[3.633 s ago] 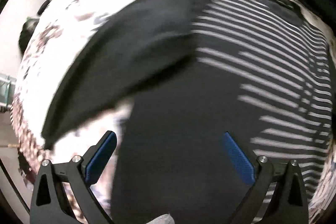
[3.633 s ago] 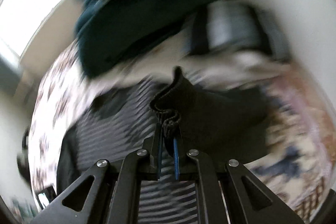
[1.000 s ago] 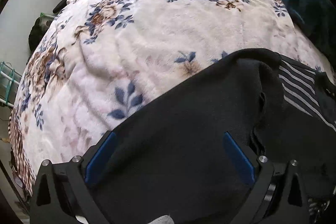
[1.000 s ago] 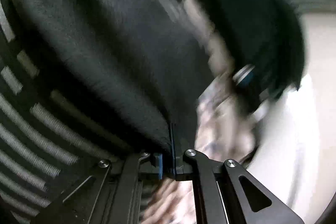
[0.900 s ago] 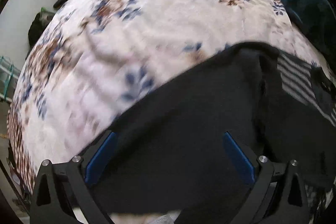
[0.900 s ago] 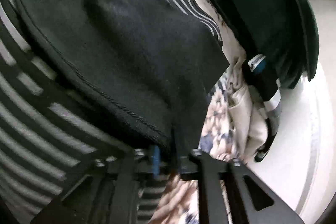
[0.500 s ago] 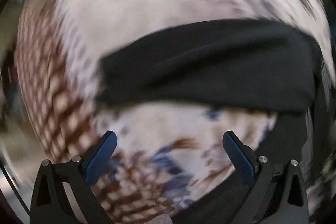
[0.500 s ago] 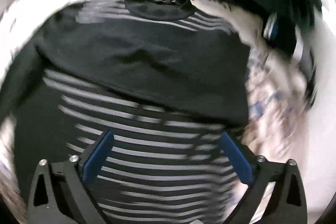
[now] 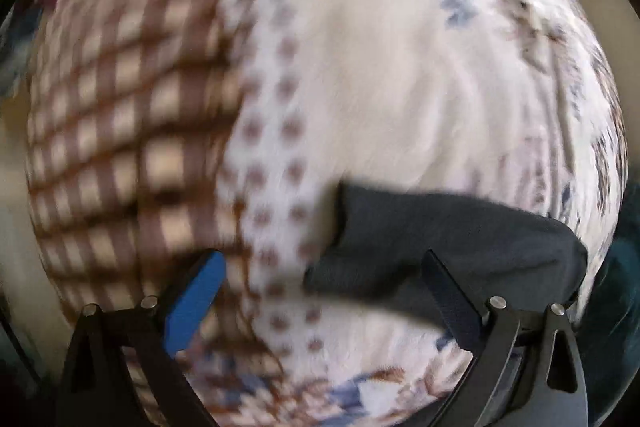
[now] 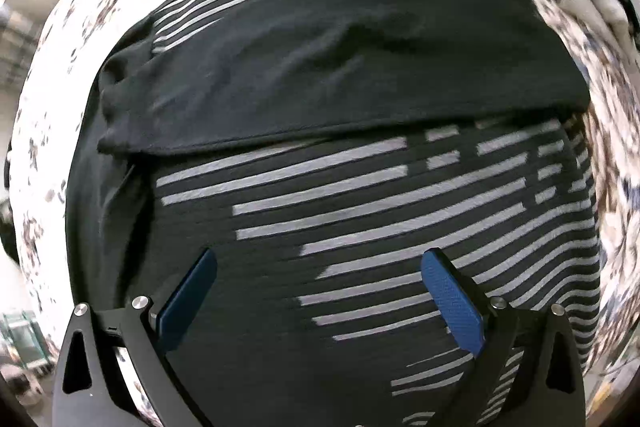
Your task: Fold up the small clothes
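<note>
right hand-held gripper [image 10: 320,301] released sleeve [image 10: 340,67] | now wide open, empty

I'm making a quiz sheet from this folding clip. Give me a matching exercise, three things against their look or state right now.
Things:
1. striped shirt
2. blanket
3. right gripper

States:
A. jaws wide open, nothing between them
B. black with grey stripes, a plain black sleeve folded across it
C. white, with floral print and a brown checked border

Pairs: 1-B, 2-C, 3-A
</note>
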Tool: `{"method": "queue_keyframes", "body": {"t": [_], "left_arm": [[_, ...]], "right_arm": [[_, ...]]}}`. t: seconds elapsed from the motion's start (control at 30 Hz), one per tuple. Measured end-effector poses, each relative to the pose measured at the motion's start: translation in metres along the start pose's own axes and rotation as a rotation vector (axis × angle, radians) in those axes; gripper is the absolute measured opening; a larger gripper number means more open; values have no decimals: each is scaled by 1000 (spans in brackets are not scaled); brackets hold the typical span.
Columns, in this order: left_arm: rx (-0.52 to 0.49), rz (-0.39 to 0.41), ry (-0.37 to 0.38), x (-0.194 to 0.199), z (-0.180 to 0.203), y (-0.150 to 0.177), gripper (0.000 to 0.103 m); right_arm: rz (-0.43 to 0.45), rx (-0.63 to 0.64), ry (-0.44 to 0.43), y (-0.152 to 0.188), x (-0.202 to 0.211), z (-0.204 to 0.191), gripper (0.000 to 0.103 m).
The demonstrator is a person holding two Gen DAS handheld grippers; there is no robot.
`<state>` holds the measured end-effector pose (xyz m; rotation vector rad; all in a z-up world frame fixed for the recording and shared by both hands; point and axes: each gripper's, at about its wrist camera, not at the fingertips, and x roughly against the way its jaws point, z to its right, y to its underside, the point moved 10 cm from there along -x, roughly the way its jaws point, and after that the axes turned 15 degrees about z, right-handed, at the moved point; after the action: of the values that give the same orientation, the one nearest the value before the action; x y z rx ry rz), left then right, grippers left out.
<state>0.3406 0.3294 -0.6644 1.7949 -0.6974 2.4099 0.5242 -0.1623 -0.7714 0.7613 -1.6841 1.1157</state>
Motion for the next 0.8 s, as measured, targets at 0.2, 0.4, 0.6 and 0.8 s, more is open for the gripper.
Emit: {"method": "queue_keyframes", "body": {"t": [0.2,0.4,0.6,0.8], "left_arm": [[-214,23,56,-22,23,-16,62],[-367,103,88,-23,53,-47,5],[-318,180,130,-34,62,-120,5],[-42,4,263,-41,37,-118,25]], "right_arm": [[-7,80,-3,12,2,-26,103],[-36,96,-6,29,-8,-38,103],[-41,118,-11,40,-10,-38,103],[-53,114,-12,49,-9,-32,103]]}}
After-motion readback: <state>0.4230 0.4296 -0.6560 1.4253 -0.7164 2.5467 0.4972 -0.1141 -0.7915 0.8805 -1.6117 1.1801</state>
